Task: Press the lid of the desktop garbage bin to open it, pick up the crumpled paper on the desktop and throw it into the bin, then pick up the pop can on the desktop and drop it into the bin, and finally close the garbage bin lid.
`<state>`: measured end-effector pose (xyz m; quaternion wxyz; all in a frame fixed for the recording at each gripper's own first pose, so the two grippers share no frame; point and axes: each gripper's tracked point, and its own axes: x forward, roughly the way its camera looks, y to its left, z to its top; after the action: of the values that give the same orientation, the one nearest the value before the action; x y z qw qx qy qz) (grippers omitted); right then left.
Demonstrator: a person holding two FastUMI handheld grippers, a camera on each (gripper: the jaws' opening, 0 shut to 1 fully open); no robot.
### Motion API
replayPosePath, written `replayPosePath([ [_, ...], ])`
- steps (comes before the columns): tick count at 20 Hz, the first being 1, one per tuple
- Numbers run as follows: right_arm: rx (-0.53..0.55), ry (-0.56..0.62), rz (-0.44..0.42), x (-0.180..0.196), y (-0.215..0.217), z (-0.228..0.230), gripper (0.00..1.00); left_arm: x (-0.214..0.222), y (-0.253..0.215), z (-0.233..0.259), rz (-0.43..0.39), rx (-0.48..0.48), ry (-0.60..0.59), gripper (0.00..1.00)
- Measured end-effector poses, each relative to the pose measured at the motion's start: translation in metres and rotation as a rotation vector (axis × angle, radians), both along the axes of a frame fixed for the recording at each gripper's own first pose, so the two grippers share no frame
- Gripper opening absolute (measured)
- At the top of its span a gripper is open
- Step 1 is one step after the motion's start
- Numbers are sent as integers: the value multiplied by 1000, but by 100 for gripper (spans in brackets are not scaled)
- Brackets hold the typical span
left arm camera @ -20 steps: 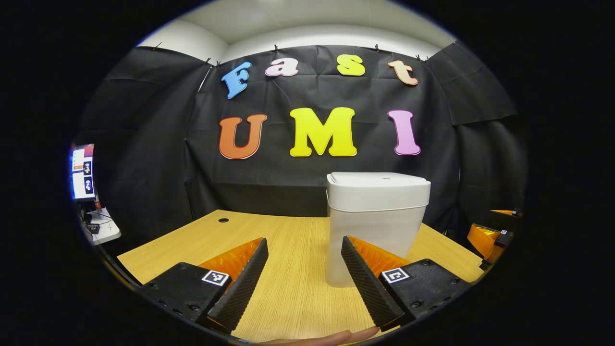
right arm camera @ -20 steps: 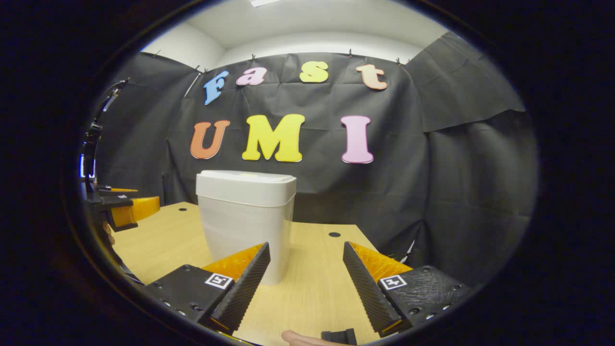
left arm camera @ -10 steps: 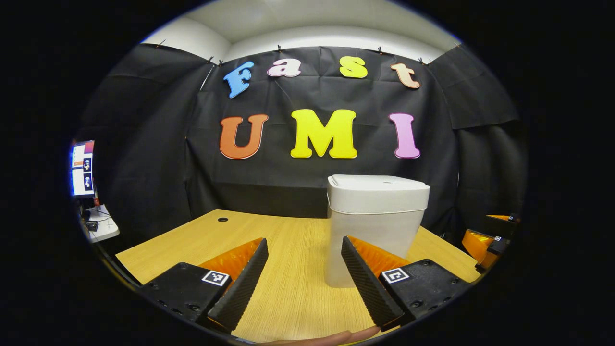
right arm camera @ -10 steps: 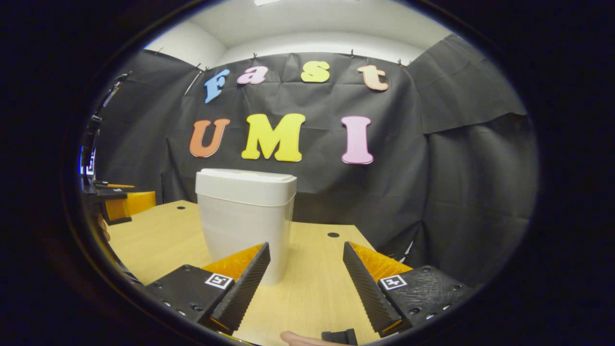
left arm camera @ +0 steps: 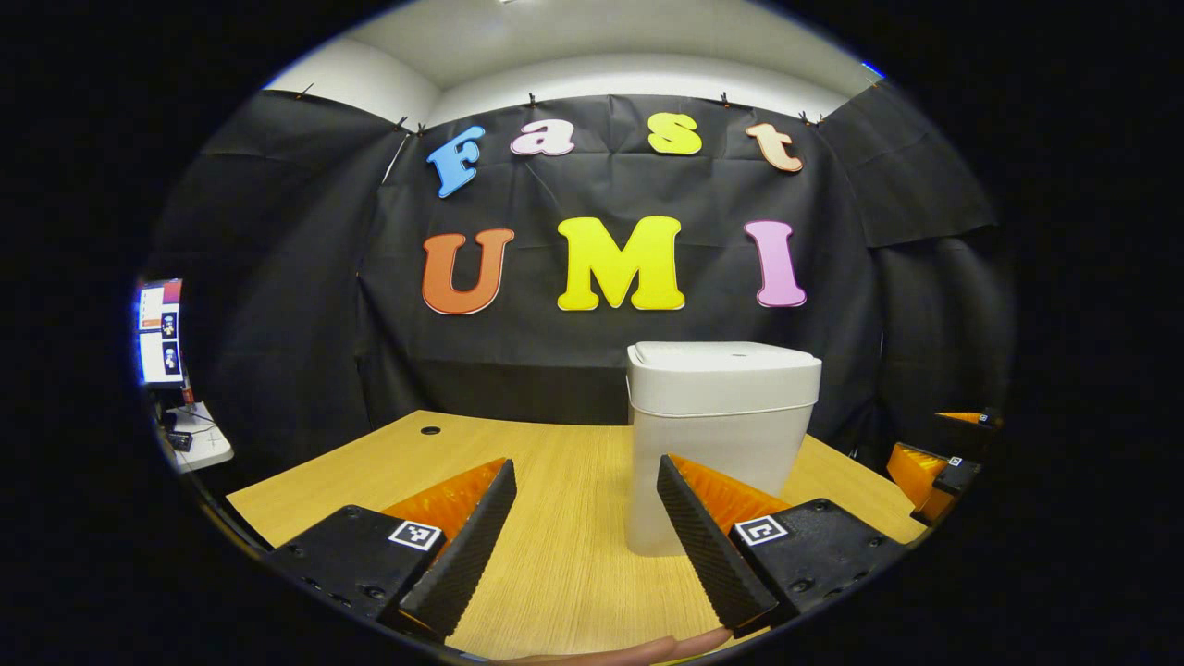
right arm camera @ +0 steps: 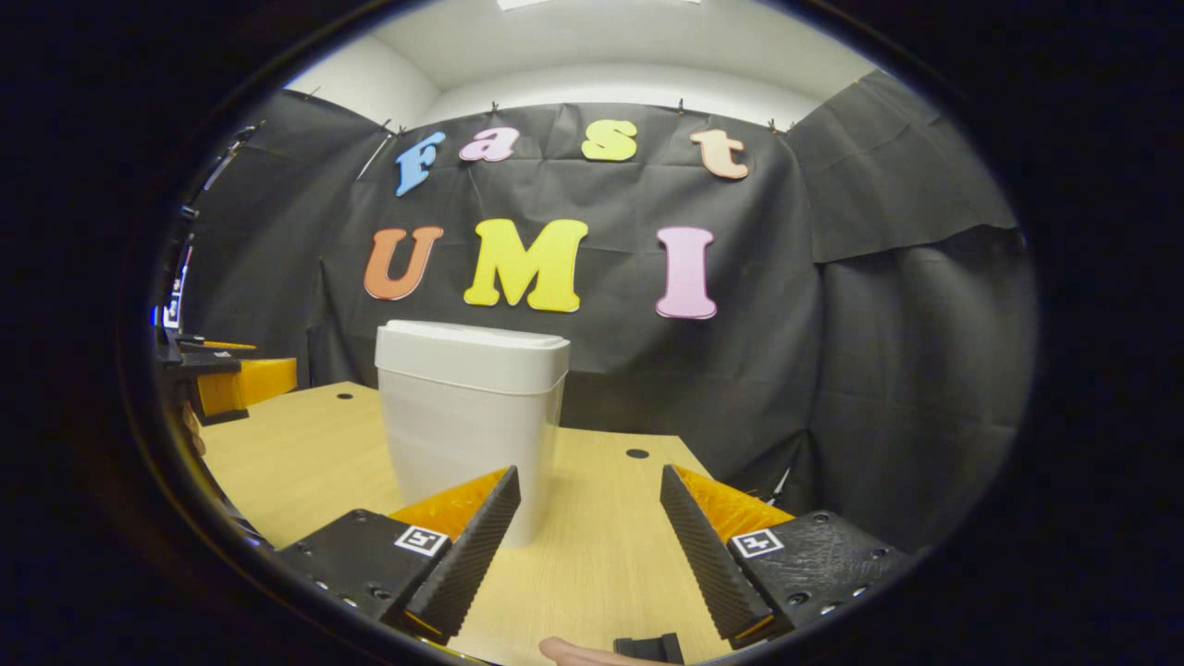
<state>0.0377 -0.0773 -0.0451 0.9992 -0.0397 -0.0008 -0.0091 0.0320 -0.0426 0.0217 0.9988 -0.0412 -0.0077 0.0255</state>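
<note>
Both my left claw [left arm camera: 578, 536] and right claw [right arm camera: 587, 546] are open, empty. The bin [left arm camera: 721, 435] looks light; I would press its lid [left arm camera: 721, 354] gently from above.

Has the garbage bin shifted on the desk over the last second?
No. In the right gripper view the garbage bin stands at the same spot left of the desk's cable hole; slight shifts in both views look like camera motion.

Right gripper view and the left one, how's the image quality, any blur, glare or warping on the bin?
Left gripper view: sharp; the garbage bin is evenly lit with no glare, and fisheye bends the desk edges. Right gripper view: also sharp; the bin's lid looks bright but not blown out, with a soft shadow to the bin's right on the desk.
</note>
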Motion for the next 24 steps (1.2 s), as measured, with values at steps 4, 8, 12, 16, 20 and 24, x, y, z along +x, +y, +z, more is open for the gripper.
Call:
replayPosePath([
  [4, -12, -6, 3, -1, 4, 0, 95, 0, 0, 2, 2, 1, -6, 99],
  [8, -9, 0, 11, 0, 8, -2, 95, 1, 1, 1, 2, 1, -5, 99],
  [12, 4, 0, 12, 2, 10, -2, 95, 1, 1, 1, 1, 4, -1, 99],
  [16, 61, 25, 33, 4, 20, -8, 98, -1, 1, 2, 1, 10, -1, 99],
  [20, 45, 32, 23, 4, 25, -6, 98, -6, -5, 4, -19, 14, -7, 99],
  [24, 33, 17, 23, 7, 43, -1, 95, -9, -15, -5, -49, 52, 26, 99],
])
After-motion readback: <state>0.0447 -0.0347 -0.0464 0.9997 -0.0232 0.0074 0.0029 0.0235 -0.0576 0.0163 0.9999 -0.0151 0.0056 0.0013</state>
